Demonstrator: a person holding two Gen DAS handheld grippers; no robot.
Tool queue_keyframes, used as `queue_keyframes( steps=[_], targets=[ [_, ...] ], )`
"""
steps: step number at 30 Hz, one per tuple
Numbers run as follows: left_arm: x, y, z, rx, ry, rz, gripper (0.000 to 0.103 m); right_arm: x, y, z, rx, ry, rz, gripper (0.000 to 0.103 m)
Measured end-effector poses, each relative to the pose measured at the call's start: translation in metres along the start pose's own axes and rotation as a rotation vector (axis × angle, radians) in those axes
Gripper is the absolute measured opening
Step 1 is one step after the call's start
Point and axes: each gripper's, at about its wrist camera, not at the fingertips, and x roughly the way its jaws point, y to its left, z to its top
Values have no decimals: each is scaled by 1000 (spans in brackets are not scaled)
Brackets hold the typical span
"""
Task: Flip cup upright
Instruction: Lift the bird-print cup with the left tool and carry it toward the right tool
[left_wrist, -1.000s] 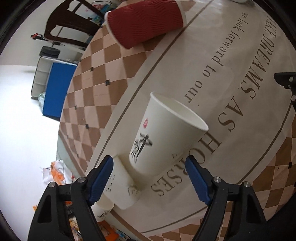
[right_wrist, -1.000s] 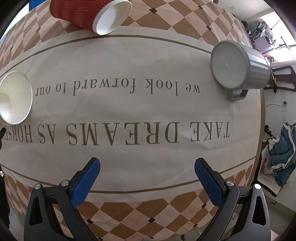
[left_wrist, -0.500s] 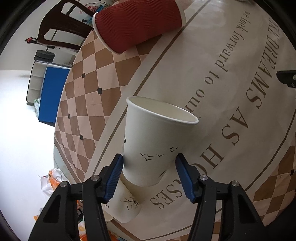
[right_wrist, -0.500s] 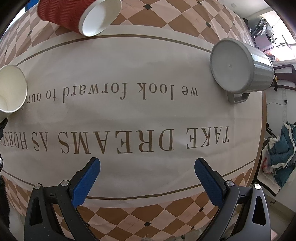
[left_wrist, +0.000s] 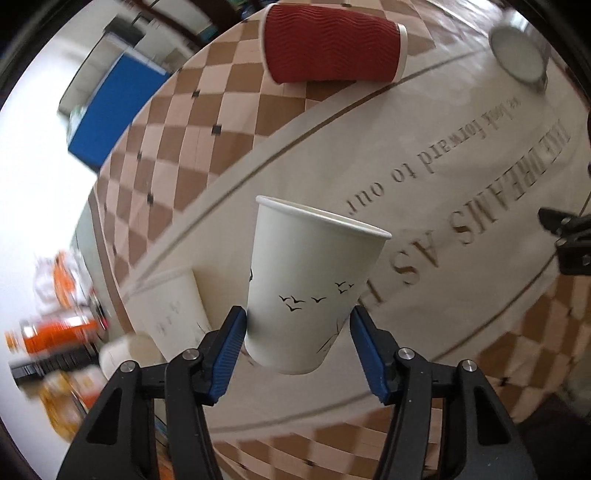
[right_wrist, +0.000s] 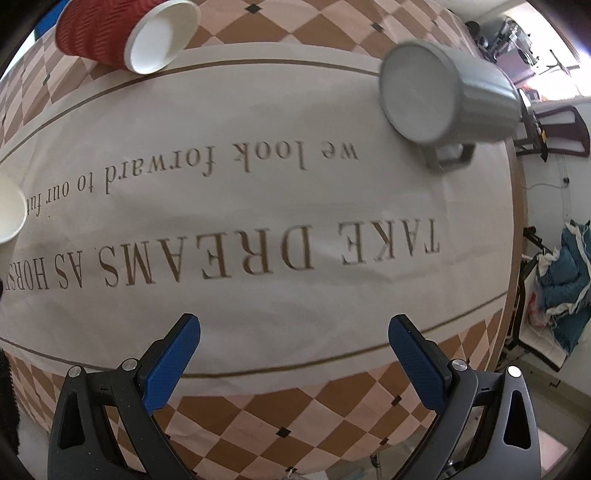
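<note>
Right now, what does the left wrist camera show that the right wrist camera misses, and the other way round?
Only the left view shows the left hand-held gripper clamping the bird-printed white paper cup, plus another white paper cup beside it. Only the right view shows the open right hand-held gripper and the grey mug's handle. Both show the red ribbed paper cup lying sideways, the grey mug and the lettered tablecloth.

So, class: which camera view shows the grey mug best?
The right wrist view: the grey mug appears large, lying on its side, handle visible. The left wrist view shows only a small, blurred, partly cropped glimpse at the frame's top right.
</note>
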Motion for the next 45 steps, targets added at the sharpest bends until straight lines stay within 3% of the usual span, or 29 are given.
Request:
queue_keyframes(
  steps=[8,14,23,30,45],
  targets=[
    [-15,-15,-26,-195,34,-123,55,-7,-35,-33,57,-27,-11,103],
    [-14,-34,-45,-344,71,-279,54,3,-58,-60,113,-17,-17,103],
    [-7,-66,-58,-485,95,-445,54,29,-79,-95,178,17,-34,103],
    [-3,-78,-57,-572,87,-516,53,46,-103,-112,227,42,-39,103],
    [12,-109,-54,-652,189,-627,53,50,-128,-118,256,44,-39,103]
  ],
)
